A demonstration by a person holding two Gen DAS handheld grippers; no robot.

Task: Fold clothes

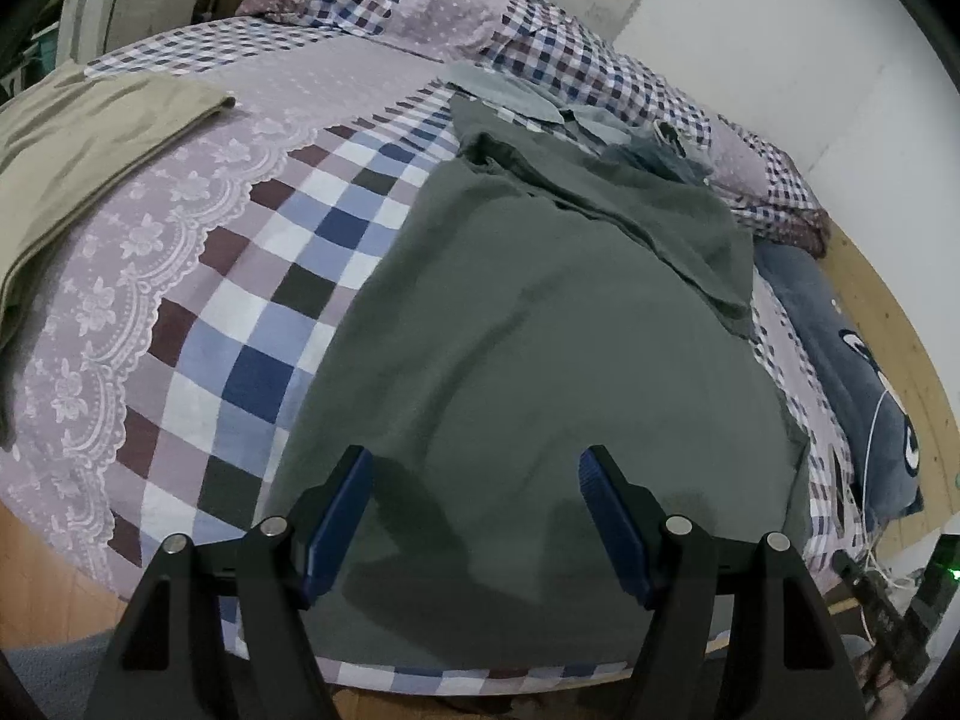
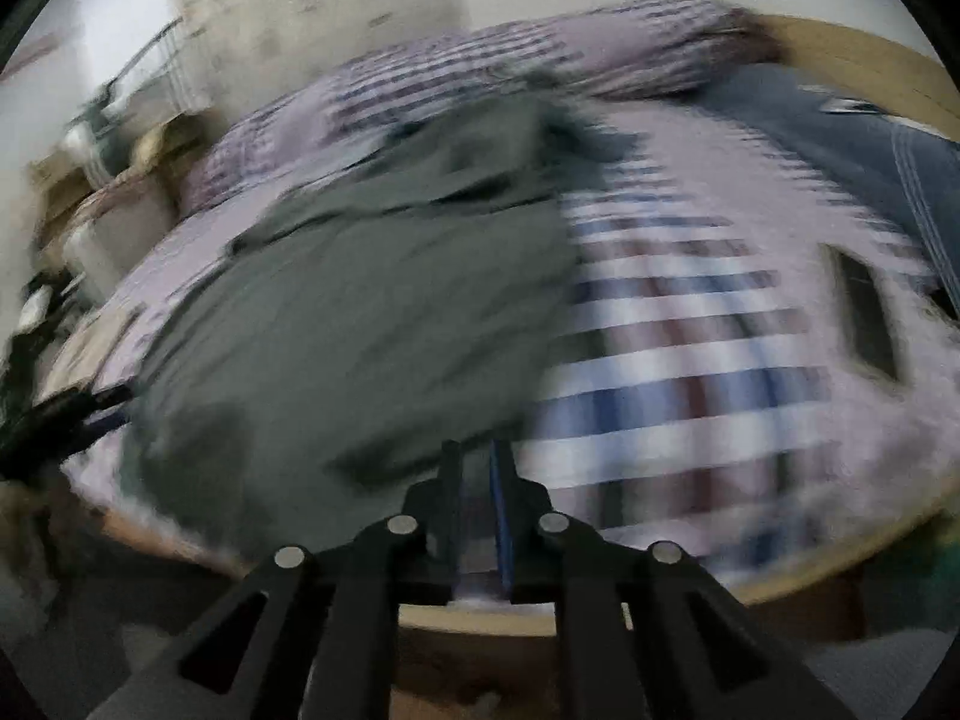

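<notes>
Currently the left gripper (image 1: pixel 474 468) hovers wide over the shirt (image 1: pixel 540 360) at the bed (image 1: pixel 198 360) edge; right gripper (image 2: pixel 480 450) narrow, apparently empty. Risk: 1-sided grasp skews fold.

Checked bed (image 1: pixel 252 324) under grey garment (image 1: pixel 540 360)

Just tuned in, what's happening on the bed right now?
A person is folding clothes with two handheld grippers. A grey garment lies spread on the checked bedspread. The left gripper hangs open above its near edge, holding nothing. The right gripper looks shut, but its view is blurred. A khaki piece lies farther left.
</notes>
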